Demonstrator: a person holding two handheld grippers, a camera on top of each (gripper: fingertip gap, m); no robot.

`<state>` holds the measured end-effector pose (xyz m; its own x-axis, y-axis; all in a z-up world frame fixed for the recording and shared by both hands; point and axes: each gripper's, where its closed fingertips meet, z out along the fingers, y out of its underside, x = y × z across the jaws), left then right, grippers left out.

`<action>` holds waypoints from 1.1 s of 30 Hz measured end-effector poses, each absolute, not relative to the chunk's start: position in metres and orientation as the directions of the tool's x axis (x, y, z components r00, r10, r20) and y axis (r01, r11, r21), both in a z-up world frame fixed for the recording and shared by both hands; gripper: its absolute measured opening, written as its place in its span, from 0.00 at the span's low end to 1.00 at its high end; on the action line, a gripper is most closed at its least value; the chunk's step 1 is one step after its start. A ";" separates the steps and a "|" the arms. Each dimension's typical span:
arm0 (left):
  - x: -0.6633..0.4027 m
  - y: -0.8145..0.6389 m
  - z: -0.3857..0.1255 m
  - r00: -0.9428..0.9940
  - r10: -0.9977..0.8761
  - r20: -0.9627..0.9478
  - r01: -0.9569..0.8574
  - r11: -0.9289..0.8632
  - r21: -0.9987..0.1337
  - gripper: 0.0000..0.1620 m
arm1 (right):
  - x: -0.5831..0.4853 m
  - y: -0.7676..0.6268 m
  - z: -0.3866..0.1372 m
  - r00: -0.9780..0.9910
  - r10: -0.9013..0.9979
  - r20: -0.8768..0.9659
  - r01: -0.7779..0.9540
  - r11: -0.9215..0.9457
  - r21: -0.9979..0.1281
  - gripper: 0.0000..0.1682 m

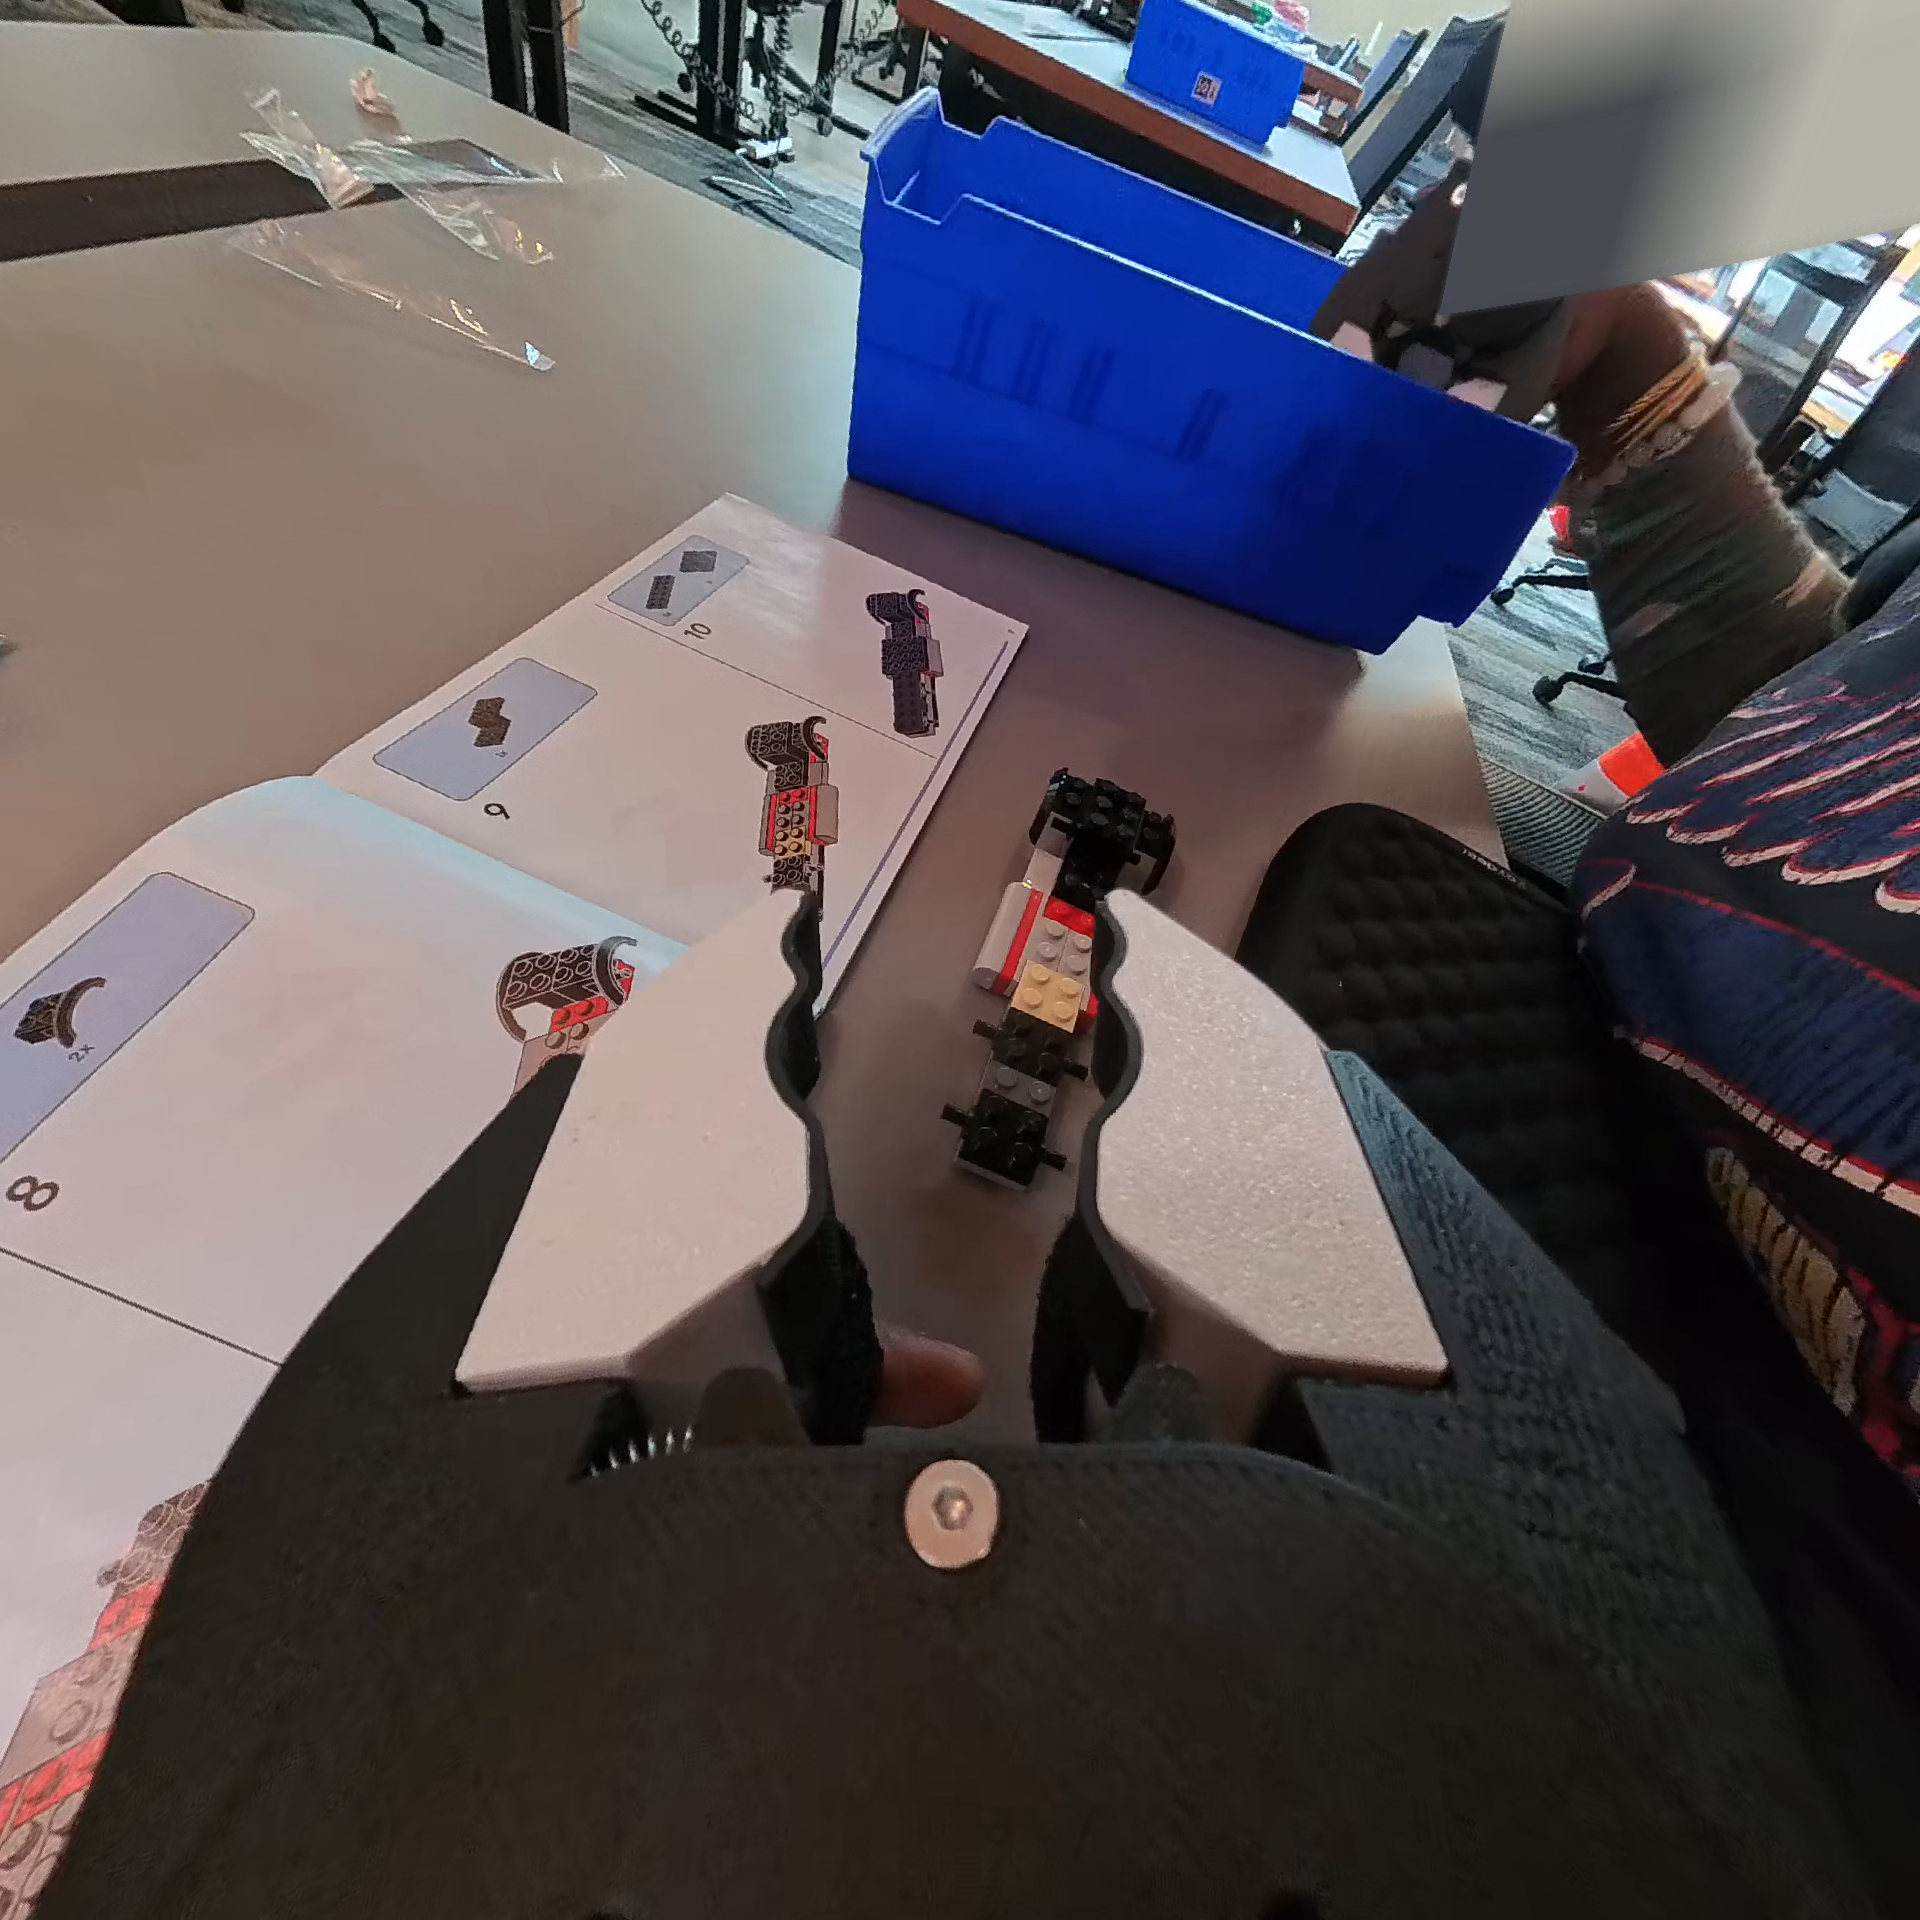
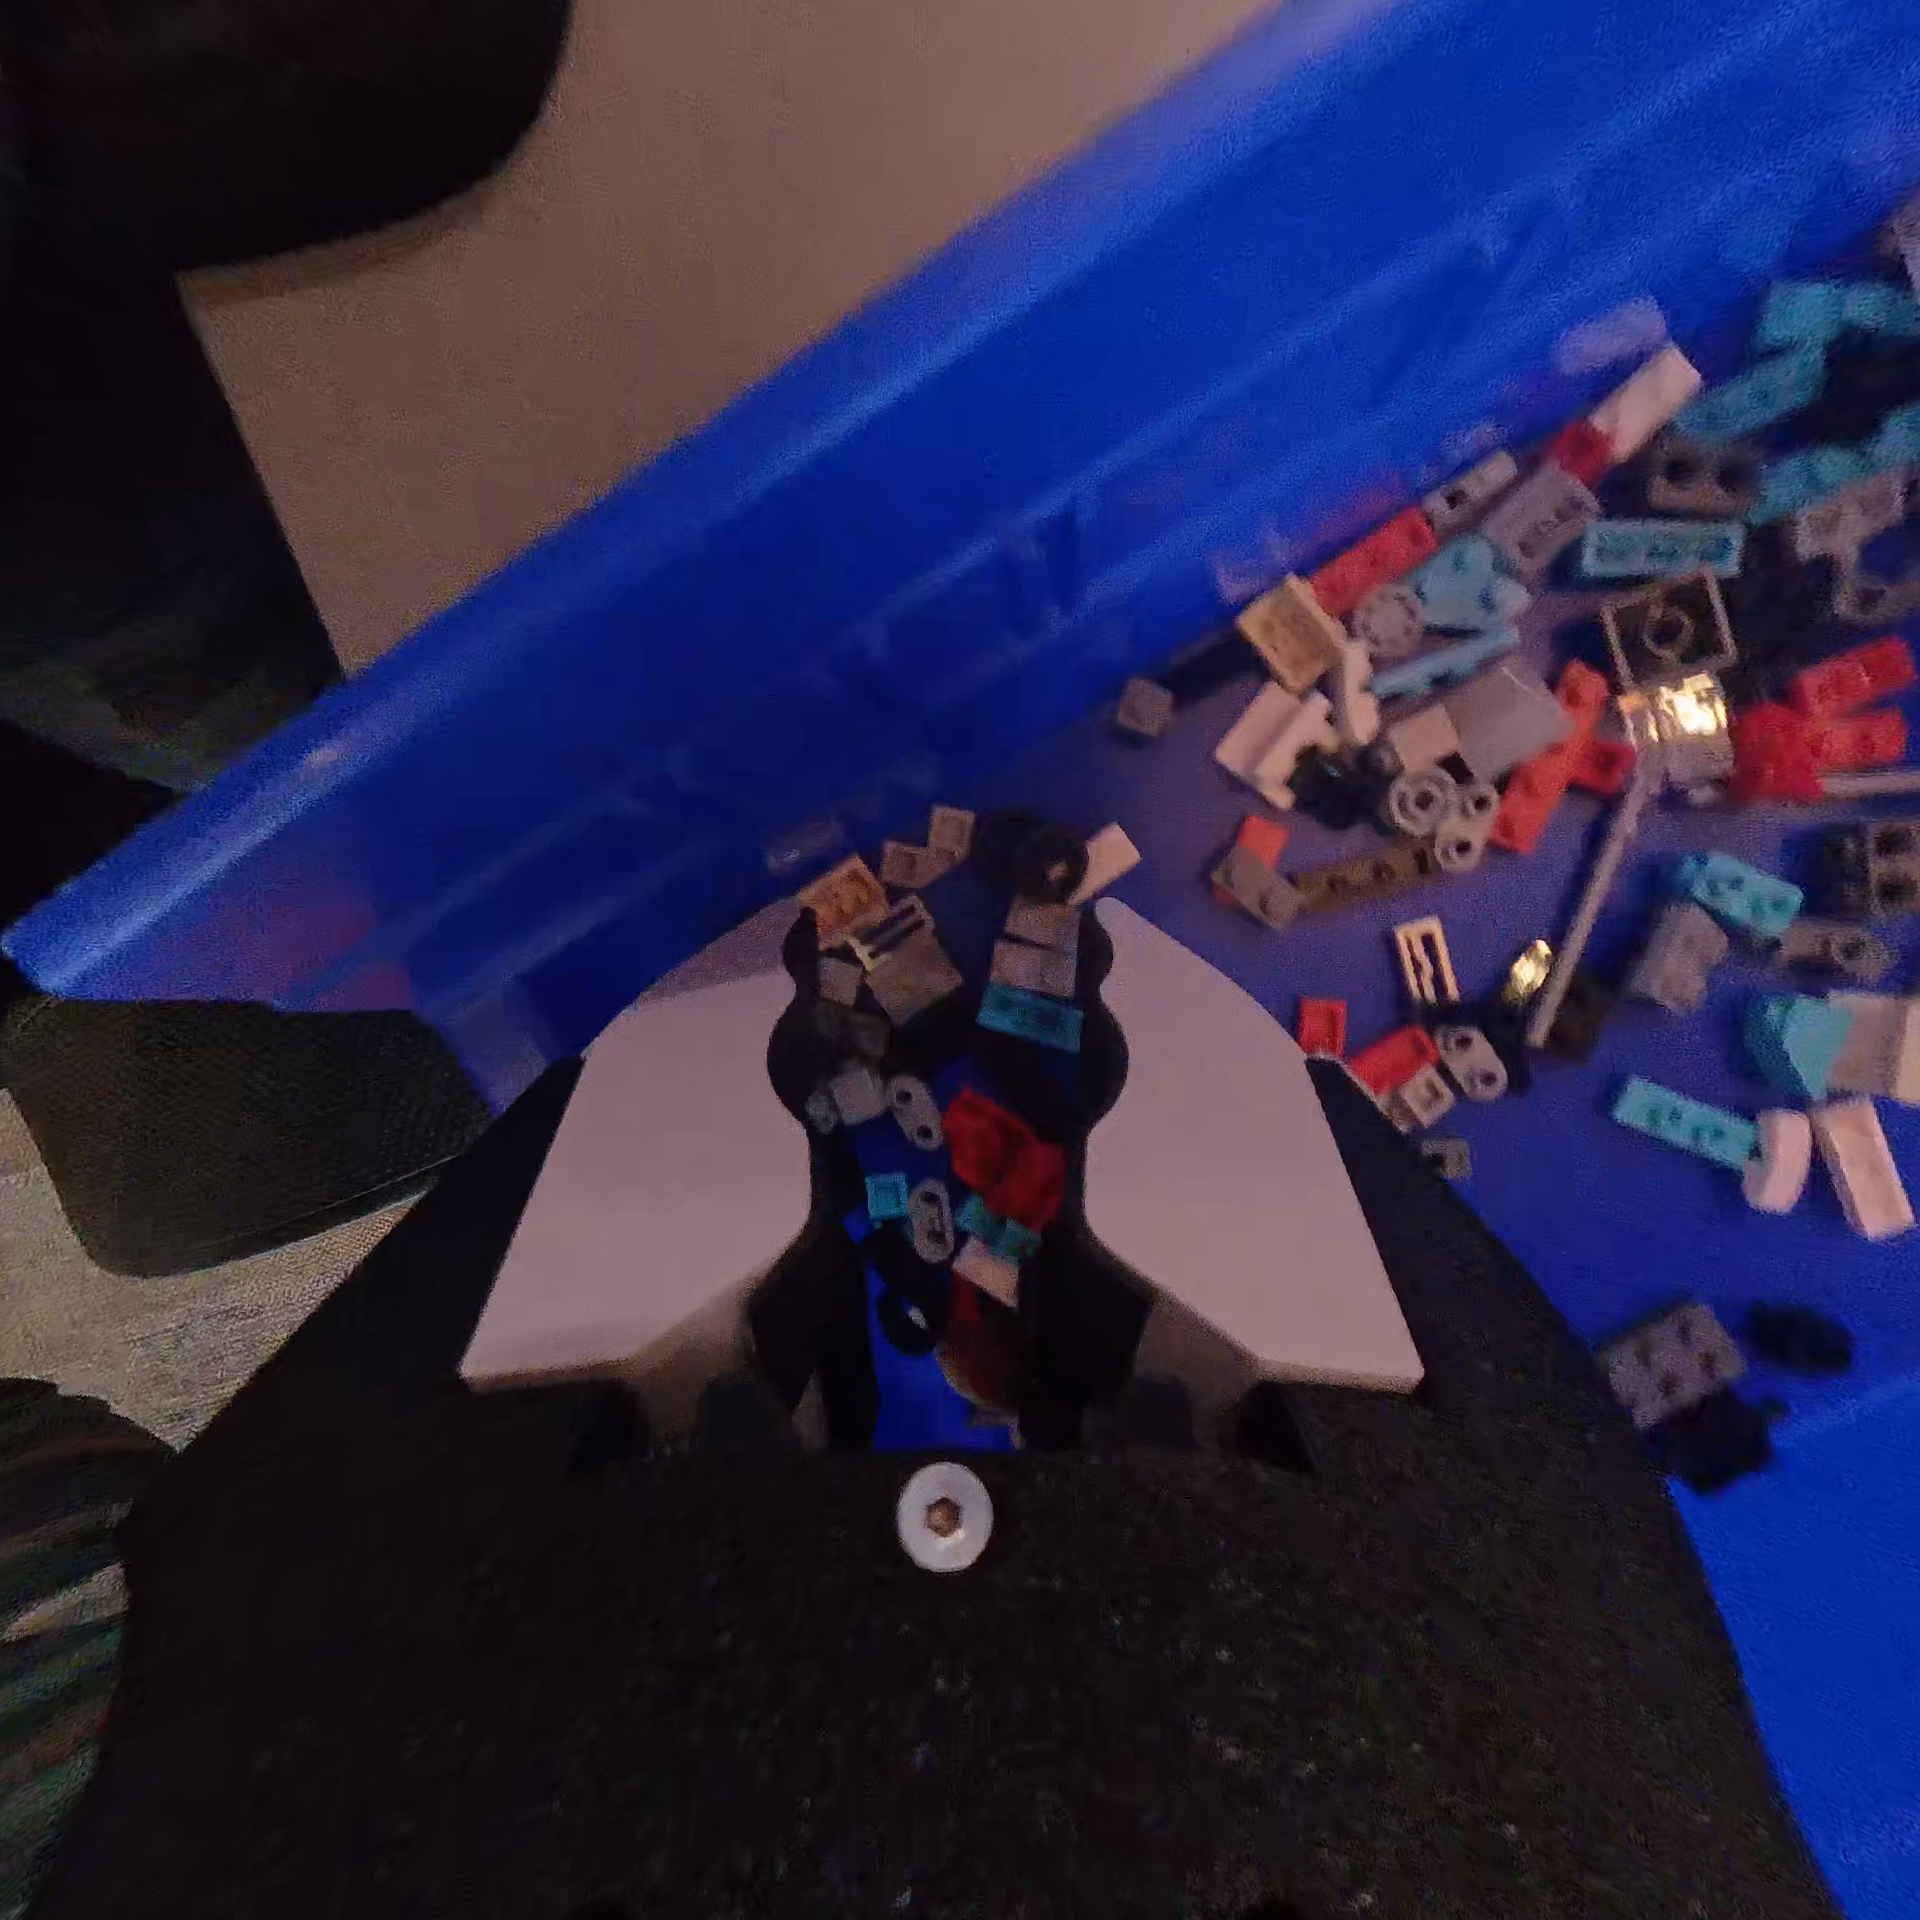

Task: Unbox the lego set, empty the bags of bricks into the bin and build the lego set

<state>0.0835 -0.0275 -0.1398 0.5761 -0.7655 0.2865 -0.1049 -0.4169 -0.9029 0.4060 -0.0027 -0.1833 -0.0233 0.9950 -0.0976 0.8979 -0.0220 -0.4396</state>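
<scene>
A: The half-built model (image 1: pixel 1049 977) lies on the table (image 1: pixel 416 499) between the fingers of the left claw (image 1: pixel 951 914), which is spread and gripping nothing. A careless close could knock loose its small black end plates.

B: And the right claw (image 2: pixel 940 920)?

A: Down inside the blue bin (image 2: pixel 935 436), also spread, hovering over loose bricks (image 2: pixel 1558 727) (red, teal, grey, white, black). The view is dim and blurred, so I can't tell for sure whether anything rests against a finger. The risk: with pieces so crowded, it may pinch two at once or the wrong one.

B: The instruction booklet (image 1: pixel 644 748)?

A: Open just left of the model, with the bin beyond it. Empty clear bags (image 1: pixel 416 197) lie farther off.
</scene>
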 end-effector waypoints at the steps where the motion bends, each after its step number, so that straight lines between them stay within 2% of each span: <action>1: 0.083 -0.027 -0.140 0.579 -0.763 0.286 -0.106 -0.418 -0.902 0.31 | 0.401 -0.006 -0.186 -0.061 0.993 -0.106 0.892 0.007 -0.452 0.28; 3: 0.083 -0.026 -0.141 0.585 -0.758 0.288 -0.103 -0.422 -0.901 0.31 | 0.400 0.003 -0.190 -0.043 0.997 -0.064 0.893 0.010 -0.449 0.26; 7: 0.082 -0.026 -0.141 0.593 -0.754 0.283 -0.106 -0.422 -0.901 0.30 | 0.431 0.052 -0.184 0.222 0.969 0.110 0.898 -0.159 -0.411 0.23; 9: 0.083 -0.026 -0.142 0.592 -0.755 0.282 -0.114 -0.425 -0.898 0.30 | 0.450 0.069 -0.175 0.323 0.925 0.201 0.878 -0.214 -0.428 0.26; 13: 0.084 -0.026 -0.144 0.596 -0.754 0.277 -0.127 -0.428 -0.895 0.30 | 0.467 0.074 -0.157 0.504 0.843 0.188 0.781 -0.351 -0.517 0.31; 16: 0.083 -0.025 -0.144 0.608 -0.749 0.264 -0.130 -0.422 -0.897 0.30 | 0.466 0.070 -0.152 0.555 0.816 0.161 0.718 -0.372 -0.589 0.31; 21: 0.083 -0.023 -0.146 0.648 -0.738 0.188 -0.175 -0.385 -0.906 0.29 | 0.463 0.061 -0.147 0.619 0.772 0.143 0.653 -0.404 -0.641 0.34; 29: 0.093 -0.040 -0.135 0.646 -0.758 0.083 -0.235 -0.301 -0.924 0.29 | 0.417 0.045 -0.057 0.708 0.698 0.105 0.408 -0.285 -0.867 0.33; 33: 0.087 -0.066 -0.102 0.636 -0.771 -0.027 -0.305 -0.220 -0.927 0.29 | 0.357 0.016 -0.021 0.624 0.779 0.058 0.309 -0.178 -0.934 0.31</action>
